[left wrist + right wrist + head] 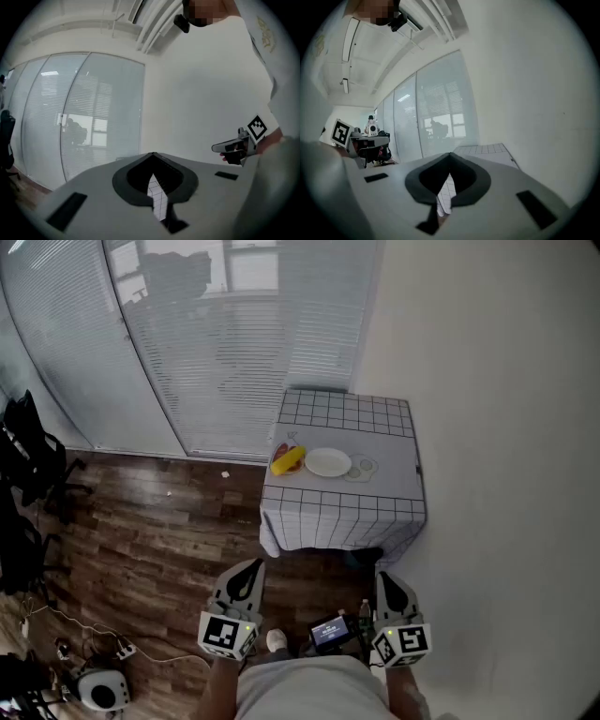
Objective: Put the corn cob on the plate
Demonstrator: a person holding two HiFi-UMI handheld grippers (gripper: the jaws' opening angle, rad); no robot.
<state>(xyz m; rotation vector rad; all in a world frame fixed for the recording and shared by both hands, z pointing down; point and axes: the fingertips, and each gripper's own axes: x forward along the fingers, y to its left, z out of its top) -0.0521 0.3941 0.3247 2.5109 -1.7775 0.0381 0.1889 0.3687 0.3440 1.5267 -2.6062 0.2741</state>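
Corn cob [288, 460] lies by the left edge of the table [349, 414], just beside the white plate [328, 462] and not on it. Left gripper [249, 568] and right gripper [387, 579] both have jaws closed on nothing. Both are held well short of the table's near edge.

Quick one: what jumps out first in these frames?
The yellow corn cob on the grid-cloth table by the white wall, lying just left of the white plate in the head view. Also the left gripper and right gripper, held low by the person's body, fingers shut on nothing, well short of the table.
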